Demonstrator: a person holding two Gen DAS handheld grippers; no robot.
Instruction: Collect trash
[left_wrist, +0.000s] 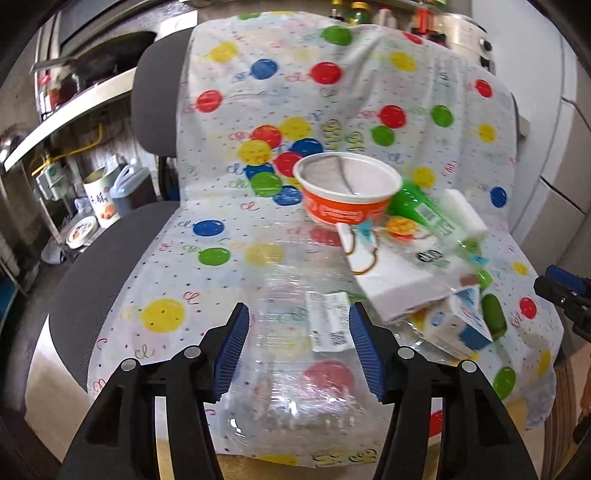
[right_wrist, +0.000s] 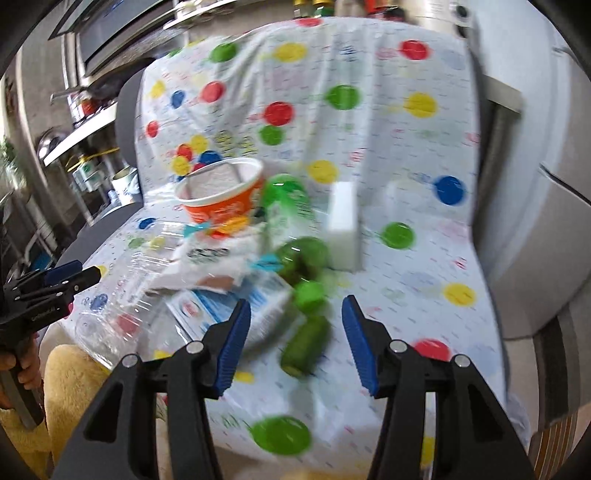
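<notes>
Clear plastic bottle (left_wrist: 295, 332) lies on its side at the seat's front edge, heaped with the orange cup (left_wrist: 347, 192) and cartons on the spotted sheet (left_wrist: 229, 92), so my left gripper (left_wrist: 299, 347) straddles it, jaws apart, unclamped, my right gripper (right_wrist: 295, 339) open too.

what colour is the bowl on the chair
The bowl is orange outside with a white rim and inside; left wrist view shows it best.
</notes>
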